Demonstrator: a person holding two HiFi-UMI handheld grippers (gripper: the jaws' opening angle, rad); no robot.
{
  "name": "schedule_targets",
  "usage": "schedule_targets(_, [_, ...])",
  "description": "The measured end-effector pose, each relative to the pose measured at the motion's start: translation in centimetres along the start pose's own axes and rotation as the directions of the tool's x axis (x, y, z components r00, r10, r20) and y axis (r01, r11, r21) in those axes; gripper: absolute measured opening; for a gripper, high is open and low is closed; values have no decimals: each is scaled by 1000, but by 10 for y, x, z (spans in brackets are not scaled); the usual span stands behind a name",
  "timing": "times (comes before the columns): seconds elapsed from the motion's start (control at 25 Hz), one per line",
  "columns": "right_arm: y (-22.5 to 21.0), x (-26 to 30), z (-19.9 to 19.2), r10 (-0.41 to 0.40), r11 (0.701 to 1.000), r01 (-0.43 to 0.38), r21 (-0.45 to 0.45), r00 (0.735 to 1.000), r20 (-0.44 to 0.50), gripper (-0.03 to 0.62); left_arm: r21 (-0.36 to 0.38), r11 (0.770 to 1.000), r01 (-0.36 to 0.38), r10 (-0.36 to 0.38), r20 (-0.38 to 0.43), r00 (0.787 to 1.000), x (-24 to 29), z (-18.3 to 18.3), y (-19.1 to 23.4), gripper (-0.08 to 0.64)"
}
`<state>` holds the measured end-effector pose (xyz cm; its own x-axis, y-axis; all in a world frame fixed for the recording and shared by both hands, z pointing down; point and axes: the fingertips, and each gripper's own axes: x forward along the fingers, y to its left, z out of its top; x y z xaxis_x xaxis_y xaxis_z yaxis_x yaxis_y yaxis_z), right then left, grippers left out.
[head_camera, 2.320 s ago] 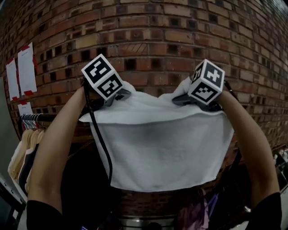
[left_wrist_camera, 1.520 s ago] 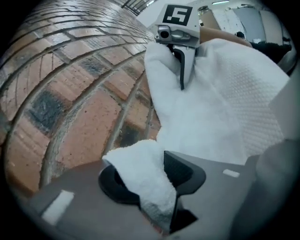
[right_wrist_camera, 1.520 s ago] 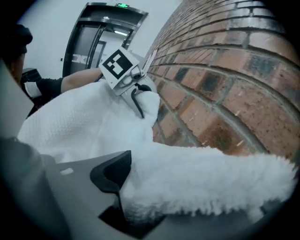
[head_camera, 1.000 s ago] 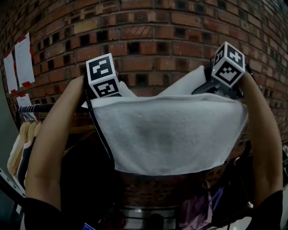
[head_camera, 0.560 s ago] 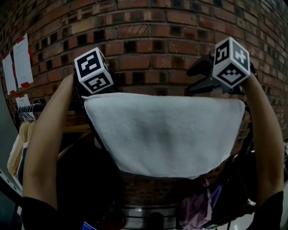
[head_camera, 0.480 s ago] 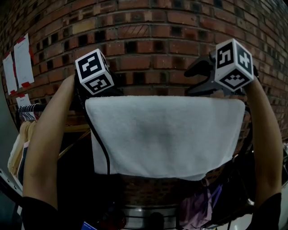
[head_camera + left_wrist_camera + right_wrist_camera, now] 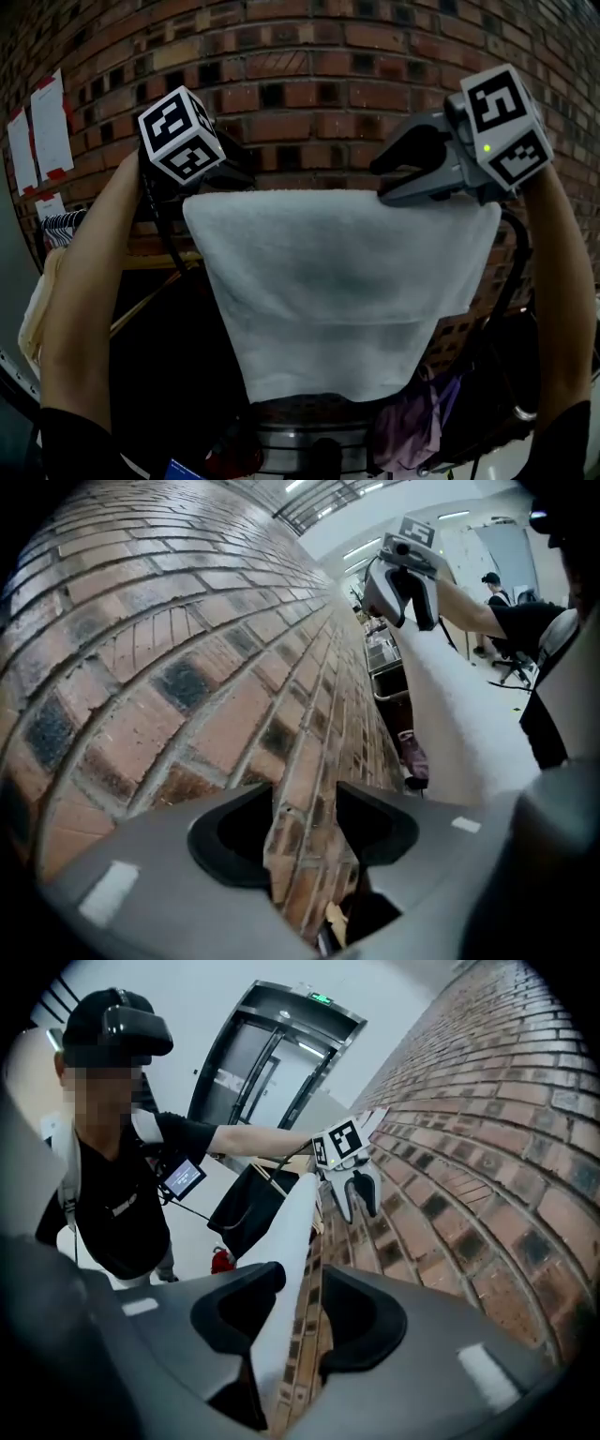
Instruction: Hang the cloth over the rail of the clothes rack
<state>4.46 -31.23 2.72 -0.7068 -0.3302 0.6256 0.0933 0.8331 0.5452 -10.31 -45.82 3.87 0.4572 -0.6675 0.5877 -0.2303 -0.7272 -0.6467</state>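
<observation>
Currently, we record as follows.

Cloth (image 7: 328,281): white, towel-type, draped over the rail of the clothes rack. Straight fold along the top, front panel hanging flat. A second edge shows across the front, low down.

Rail: hidden under the fold; we cannot see it directly.

L gripper (image 7: 307,797): jaws apart, only brick wall (image 7: 309,84) showing btwn them, nothing held. In the head view it sits just beside the cloth's top L corner.

R gripper (image 7: 300,1279): jaws apart but have just been closing. The cloth's top fold runs btwn them, lying against one pad w/ a gap to the other pad. We see no clamp on the fabric. In the head view it is at the cloth's top R corner.

Arms: L arm (image 7: 89,291) and R arm (image 7: 562,281) both raised, one each side of the cloth.

Wall: directly behind the cloth.

Surroundings: paper sheets (image 7: 52,127) on the wall at far L; hangers (image 7: 66,225) w/ garments below them; purple garment (image 7: 412,427) beneath the cloth's lower edge.
</observation>
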Motion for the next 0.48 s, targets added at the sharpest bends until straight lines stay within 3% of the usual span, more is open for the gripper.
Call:
schedule_targets(0.12, [9, 1, -1, 21, 1000, -21, 3, 1000, -14, 133, 23, 1000, -9, 9, 9, 1000, -10, 9, -4, 233])
schedule_targets(0.2, [17, 5, -4, 45, 999, -44, 6, 998, -35, 123, 22, 1000, -17, 15, 59, 998, -23, 20, -6, 233])
schedule_targets(0.24, [22, 7, -7, 62, 998, -62, 5, 997, -55, 135, 29, 999, -19, 16, 97, 995, -32, 28, -10, 233])
schedule_targets(0.32, [33, 16, -18, 93, 996, -93, 6, 988, -121, 275, 81, 996, -24, 10, 166, 986, -51, 50, -25, 232])
schedule_targets(0.48, [38, 32, -47, 47, 999, -52, -12, 967, -251, 298, 234, 970, -61, -5, 269, 963, -87, 98, -75, 232])
